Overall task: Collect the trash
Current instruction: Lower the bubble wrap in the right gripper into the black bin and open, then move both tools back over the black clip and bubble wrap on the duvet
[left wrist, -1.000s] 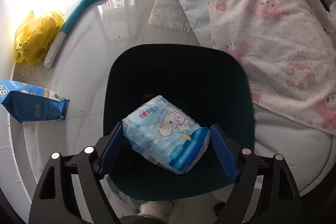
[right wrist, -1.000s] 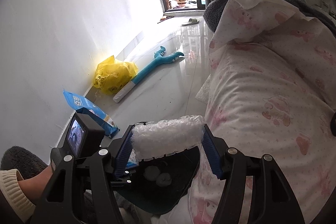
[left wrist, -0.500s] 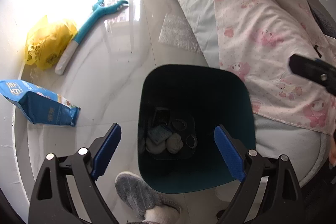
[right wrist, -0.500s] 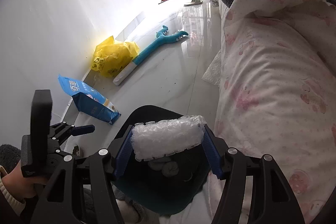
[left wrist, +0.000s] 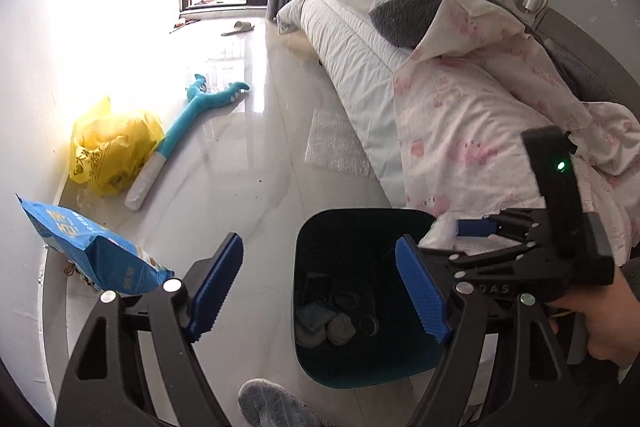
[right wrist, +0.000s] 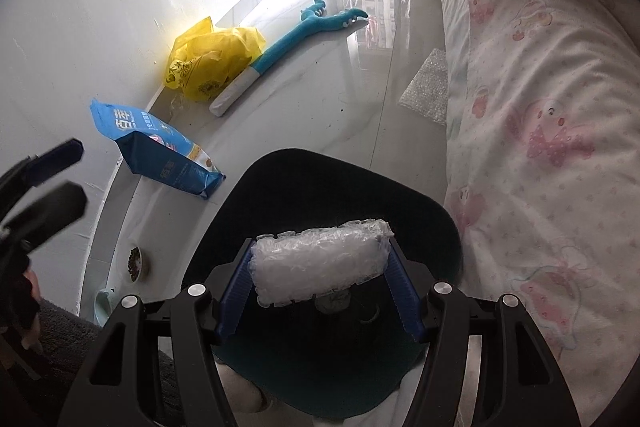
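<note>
Bubble wrap over the bin, not yet dropped.

Your right claw (right wrist: pixel 320 287) grips the bubble-wrap wad (right wrist: pixel 320 263) just above the bin (right wrist: pixel 440 211); let go off-centre and the light wad may catch the rim and fall beside the bed (right wrist: pixel 540 107). Your left claw (left wrist: pixel 316 283), empty, is closing.

Both wrist cameras look steeply down along their fingers, close above the dark bin (left wrist: pixel 360 227) (right wrist: pixel 320 183) at lower centre, sharing floor and bed
</note>
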{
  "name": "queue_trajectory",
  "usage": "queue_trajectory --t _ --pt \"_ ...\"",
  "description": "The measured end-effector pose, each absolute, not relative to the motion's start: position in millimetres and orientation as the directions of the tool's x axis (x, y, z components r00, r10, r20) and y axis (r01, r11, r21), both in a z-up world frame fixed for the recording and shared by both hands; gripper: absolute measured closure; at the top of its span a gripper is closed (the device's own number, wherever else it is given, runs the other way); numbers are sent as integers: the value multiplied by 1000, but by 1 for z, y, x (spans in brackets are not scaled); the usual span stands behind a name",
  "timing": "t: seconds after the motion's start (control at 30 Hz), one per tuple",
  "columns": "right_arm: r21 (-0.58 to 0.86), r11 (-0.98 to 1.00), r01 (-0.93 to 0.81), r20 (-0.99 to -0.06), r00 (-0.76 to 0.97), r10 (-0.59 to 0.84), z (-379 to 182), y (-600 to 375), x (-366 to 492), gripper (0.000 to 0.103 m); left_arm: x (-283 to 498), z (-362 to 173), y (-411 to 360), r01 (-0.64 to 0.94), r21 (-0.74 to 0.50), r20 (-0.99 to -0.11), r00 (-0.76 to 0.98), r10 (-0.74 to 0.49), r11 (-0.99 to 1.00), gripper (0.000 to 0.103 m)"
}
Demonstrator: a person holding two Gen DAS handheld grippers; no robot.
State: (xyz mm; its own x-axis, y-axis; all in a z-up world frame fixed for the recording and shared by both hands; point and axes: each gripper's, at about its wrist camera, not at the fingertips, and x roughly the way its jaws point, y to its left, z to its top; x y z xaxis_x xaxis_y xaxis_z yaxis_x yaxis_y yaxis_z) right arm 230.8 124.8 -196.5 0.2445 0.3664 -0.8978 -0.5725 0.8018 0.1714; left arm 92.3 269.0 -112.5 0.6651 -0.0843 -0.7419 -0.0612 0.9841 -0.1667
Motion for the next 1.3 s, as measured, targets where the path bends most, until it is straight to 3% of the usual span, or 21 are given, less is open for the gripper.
queue_trajectory --t 0.27,0.47,0.67,1.07,1.3 --pt "165 785 -597 -922 190 337 -217 138 227 38 89 -81 269 -37 -155 -671 737 -78 987 29" --pt "156 776 -611 -920 195 338 -219 139 224 28 88 -59 270 -22 -134 -620 782 -66 991 29" --pt "153 777 -611 -914 211 347 -214 140 220 28 91 -49 266 -32 -98 -624 781 -36 995 29" --pt "191 784 -591 -835 322 447 -168 104 220 26 105 -13 231 42 -121 -561 821 -103 992 23" --pt "139 805 -577 -796 418 438 -137 74 224 25 121 1 193 100 -135 -532 832 -157 986 17"
